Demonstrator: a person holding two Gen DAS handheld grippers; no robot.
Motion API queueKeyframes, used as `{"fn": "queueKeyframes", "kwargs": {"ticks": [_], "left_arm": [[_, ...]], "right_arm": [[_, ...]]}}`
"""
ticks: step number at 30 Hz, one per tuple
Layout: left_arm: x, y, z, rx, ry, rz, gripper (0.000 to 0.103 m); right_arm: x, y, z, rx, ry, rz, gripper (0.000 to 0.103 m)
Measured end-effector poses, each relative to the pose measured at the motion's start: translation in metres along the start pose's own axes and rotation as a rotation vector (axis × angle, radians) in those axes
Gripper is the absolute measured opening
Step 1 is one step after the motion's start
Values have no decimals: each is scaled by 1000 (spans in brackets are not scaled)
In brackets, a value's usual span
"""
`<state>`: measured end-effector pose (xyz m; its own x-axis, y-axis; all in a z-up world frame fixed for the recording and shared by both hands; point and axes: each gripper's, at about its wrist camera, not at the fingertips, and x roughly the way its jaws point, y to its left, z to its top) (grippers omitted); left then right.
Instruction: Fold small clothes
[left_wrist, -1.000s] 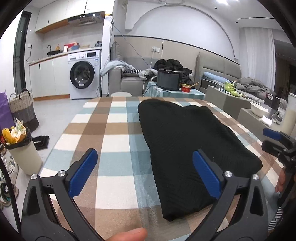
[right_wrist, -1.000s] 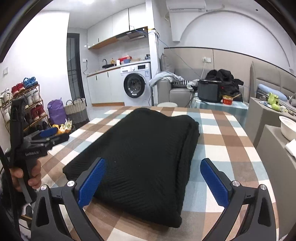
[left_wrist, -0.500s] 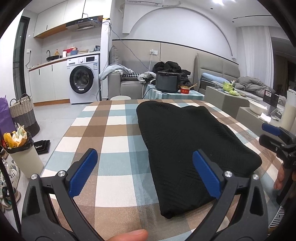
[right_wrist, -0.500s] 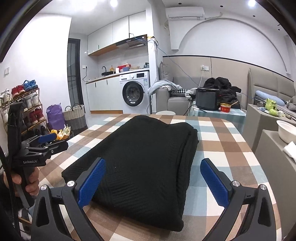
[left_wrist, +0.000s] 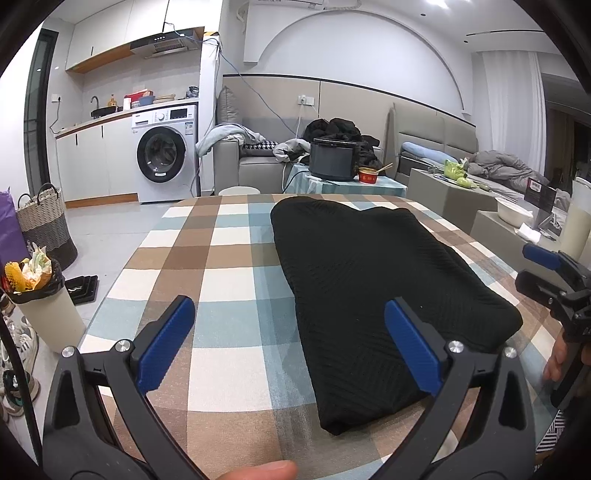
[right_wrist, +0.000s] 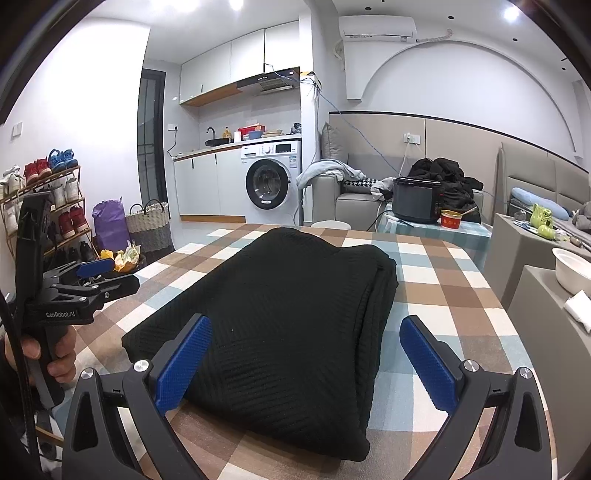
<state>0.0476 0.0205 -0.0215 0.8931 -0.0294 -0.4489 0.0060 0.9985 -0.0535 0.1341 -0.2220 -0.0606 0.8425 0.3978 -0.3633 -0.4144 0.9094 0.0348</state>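
While both grippers gape empty, the folded black garment (left_wrist: 373, 273) lies just ahead between them.

Garment (left_wrist: 369, 280): black, with a fine ribbed knit pattern;
Tablecloth (left_wrist: 221, 280): checked in brown, pale blue and white;
My left gripper (left_wrist: 291, 347): black frame, blue pads (left_wrist: 166, 347), silver screws;
My right gripper (right_wrist: 306, 360): the same black and blue;
Washing machine (right_wrist: 273, 182): white, dark round door;
Basket (left_wrist: 44, 225): beige above, grey below;
Bag (right_wrist: 107, 225): purple;
Bowl (right_wrist: 452, 219): red
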Motion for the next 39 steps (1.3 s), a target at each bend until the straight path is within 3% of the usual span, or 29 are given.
{"fn": "queueKeyframes", "kwargs": {"ticks": [39], "left_arm": [[6,-2,-3,39,2,-64,102]], "right_arm": [[3,0,0,-12,18,6,103]]}}
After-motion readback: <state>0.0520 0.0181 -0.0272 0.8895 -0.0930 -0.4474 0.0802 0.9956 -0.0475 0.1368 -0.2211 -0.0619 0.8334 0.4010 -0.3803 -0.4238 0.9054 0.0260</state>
